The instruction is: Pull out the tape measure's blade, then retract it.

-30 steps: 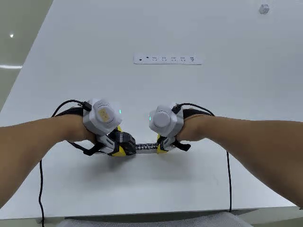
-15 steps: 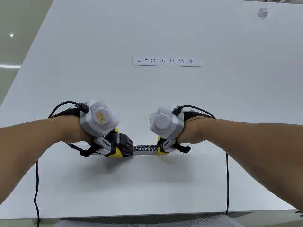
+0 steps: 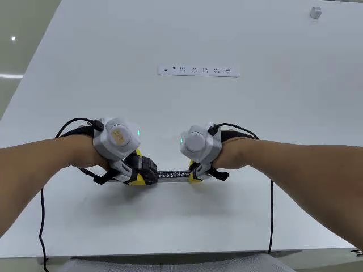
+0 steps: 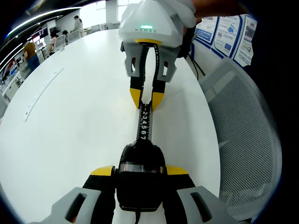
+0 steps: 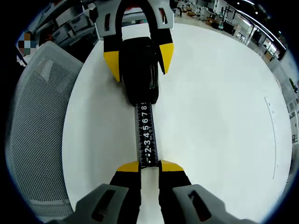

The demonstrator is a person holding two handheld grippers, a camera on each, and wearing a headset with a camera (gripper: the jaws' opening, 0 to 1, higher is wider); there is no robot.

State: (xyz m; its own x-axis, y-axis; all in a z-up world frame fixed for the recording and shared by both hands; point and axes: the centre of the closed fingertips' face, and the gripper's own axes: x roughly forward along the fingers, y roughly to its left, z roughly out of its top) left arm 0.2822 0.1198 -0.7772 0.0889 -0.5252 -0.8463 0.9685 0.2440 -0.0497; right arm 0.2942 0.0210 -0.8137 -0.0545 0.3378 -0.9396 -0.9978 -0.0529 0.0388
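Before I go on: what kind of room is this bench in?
Probably an open-plan office or lab. A long white table carries a power strip, a mesh chair stands beside it, and posters hang on the wall.

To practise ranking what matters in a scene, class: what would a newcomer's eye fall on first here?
First, the black-and-yellow tape measure near the front edge of the white table, clamped in the left gripper. Next, its short numbered blade stretched across to the right gripper, whose fingers pinch its tip. Farther back lies a white power strip.
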